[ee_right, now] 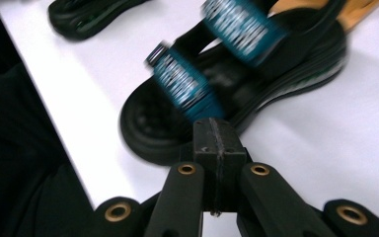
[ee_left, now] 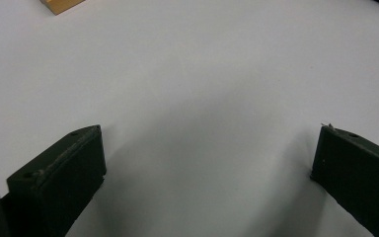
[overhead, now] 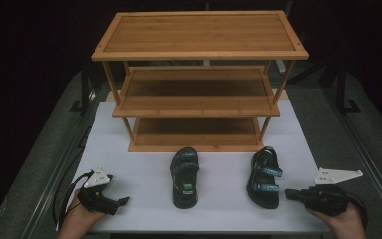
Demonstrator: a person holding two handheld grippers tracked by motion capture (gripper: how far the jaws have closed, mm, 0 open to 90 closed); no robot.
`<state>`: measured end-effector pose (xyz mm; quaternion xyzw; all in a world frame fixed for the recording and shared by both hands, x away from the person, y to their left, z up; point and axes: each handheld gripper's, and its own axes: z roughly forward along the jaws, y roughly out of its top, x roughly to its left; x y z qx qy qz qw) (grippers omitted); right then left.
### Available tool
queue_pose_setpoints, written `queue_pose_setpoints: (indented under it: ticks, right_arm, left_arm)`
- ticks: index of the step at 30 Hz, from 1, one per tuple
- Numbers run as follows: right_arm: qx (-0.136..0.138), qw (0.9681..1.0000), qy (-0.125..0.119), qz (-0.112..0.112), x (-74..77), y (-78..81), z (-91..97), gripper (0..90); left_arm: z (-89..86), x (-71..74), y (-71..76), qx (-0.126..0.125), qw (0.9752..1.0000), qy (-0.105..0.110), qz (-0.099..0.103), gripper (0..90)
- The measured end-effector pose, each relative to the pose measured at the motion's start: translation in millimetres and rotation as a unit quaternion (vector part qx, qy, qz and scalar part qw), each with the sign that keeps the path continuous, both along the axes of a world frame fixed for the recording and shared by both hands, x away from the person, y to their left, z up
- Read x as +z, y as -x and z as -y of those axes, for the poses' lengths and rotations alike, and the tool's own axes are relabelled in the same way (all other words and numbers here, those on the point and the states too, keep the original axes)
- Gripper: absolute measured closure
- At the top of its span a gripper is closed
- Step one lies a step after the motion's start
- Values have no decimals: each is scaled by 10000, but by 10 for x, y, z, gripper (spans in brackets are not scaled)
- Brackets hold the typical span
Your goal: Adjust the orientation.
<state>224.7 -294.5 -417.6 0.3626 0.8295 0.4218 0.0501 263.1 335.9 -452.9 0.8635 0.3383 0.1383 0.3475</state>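
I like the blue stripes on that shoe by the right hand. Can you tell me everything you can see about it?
The right sandal is black with a thick, rubbery-looking sole and two teal straps across the top that carry pale lettering, too blurred to read. It has an open heel strap at the back. It lies flat and upright on the white table, its toe end pointing toward the wooden shelf rack, beside its twin. Nothing grips it: the right hand-held gripper sits close by its heel end, jaws shut, apart from it.

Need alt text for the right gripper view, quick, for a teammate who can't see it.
The right gripper, jaws shut and empty, points at the heel end of a black sandal with blue straps on the white table. A second sandal lies farther off, top left.
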Motion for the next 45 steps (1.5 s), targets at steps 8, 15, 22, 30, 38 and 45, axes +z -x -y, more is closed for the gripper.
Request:
queue_pose_setpoints:
  ticks: [8,15,22,30,38,45]
  right_arm:
    - [243,9996,6,-132,-165,64,-159,896]
    - [527,9985,-82,-117,-227,45,-426,896]
    - [793,9968,-74,-115,-267,-19,-651,896]
    - [338,9992,-195,74,-178,52,-365,895]
    - [-557,9969,-235,506,-12,-18,121,896]
    - [-1053,9916,-204,722,62,-317,326,897]
  left_arm:
    - [0,0,1,3,10000,0,0,0]
    - [0,0,-1,-1,10000,0,-2,0]
    - [-1,1,-2,0,10000,-4,-3,0]
    - [-1,1,-2,-3,10000,-4,-4,0]
    - [-1,0,-1,-2,10000,-3,-3,0]
    - [-1,0,-1,-3,10000,-2,-4,0]
